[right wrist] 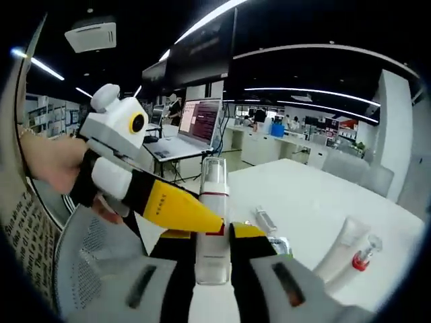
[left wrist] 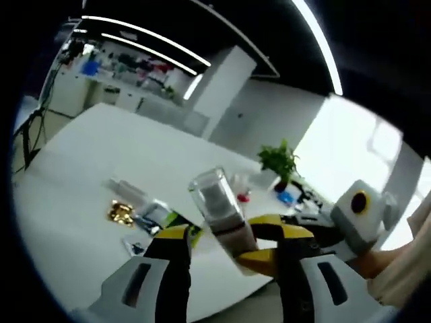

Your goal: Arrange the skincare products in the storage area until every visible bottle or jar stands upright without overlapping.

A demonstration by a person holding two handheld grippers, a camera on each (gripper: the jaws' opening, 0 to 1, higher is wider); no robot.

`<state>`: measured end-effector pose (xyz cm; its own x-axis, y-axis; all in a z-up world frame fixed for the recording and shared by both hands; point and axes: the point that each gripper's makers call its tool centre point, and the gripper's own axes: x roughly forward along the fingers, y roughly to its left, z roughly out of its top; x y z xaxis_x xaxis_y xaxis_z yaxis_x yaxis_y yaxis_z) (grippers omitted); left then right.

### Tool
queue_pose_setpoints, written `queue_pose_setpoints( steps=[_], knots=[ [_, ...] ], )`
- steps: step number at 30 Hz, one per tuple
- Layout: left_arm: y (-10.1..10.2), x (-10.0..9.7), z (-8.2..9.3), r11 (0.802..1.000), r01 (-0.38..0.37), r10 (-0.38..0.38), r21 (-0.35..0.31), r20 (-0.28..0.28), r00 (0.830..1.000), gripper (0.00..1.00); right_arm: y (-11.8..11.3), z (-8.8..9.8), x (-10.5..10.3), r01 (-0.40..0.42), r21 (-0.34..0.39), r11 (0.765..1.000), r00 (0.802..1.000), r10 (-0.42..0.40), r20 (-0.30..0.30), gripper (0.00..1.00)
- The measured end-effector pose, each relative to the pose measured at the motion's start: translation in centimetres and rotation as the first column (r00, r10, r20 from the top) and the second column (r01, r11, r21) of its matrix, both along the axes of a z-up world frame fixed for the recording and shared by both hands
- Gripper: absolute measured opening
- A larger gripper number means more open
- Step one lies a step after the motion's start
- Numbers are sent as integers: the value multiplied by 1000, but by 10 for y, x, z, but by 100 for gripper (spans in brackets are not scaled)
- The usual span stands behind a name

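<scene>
Above the white table [right wrist: 323, 195], both grippers clamp one clear white-bodied pump bottle [right wrist: 213, 222]: right gripper [right wrist: 214, 252] low, left gripper [left wrist: 229, 245] from nine o'clock. At four o'clock, white tubes [right wrist: 340, 252] lie unsorted; most work remains.

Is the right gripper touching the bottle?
Touching. In the right gripper view, the right gripper has its yellow-tipped jaws pressed against both sides of the bottle, with no gap.

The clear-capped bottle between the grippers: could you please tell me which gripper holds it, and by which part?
Both hold the bottle: the right gripper around its lower body, the left gripper at its middle.
</scene>
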<state>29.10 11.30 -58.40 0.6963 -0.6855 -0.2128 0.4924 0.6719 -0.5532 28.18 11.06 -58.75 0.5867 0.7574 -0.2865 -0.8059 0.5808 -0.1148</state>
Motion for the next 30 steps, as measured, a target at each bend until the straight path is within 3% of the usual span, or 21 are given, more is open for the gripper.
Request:
queue_pose_setpoints(
  steps=[4, 11, 17, 21, 24, 26, 30],
  knots=[
    [-8, -3, 1, 999, 24, -24, -29, -3, 1000, 24, -3, 1, -3, 12, -8, 1000, 1000, -12, 12, 18],
    [-16, -3, -2, 999, 44, -44, -31, -13, 999, 22, -14, 1, -5, 33, -40, 999, 999, -32, 30, 18],
    [-22, -7, 0, 996, 69, -71, -56, -34, 997, 19, -21, 3, -11, 6, -32, 999, 1000, -6, 9, 19],
    [-24, -9, -1, 994, 105, -105, -3, -11, 994, 18, -26, 1, -20, -55, -34, 998, 998, 54, -20, 20],
    [-19, -7, 1, 993, 115, -116, 39, 14, 993, 18, -35, 0, -26, -81, 21, 997, 994, 82, -77, 18],
    [-17, -7, 3, 988, 133, -135, 73, 30, 990, 18, -43, 2, -25, -48, 77, 996, 992, 57, -111, 22],
    [-16, -8, 2, 962, 187, -206, 201, 77, 976, 17, -69, 20, -14, 54, 262, 964, 985, -8, -172, 27]
  ],
)
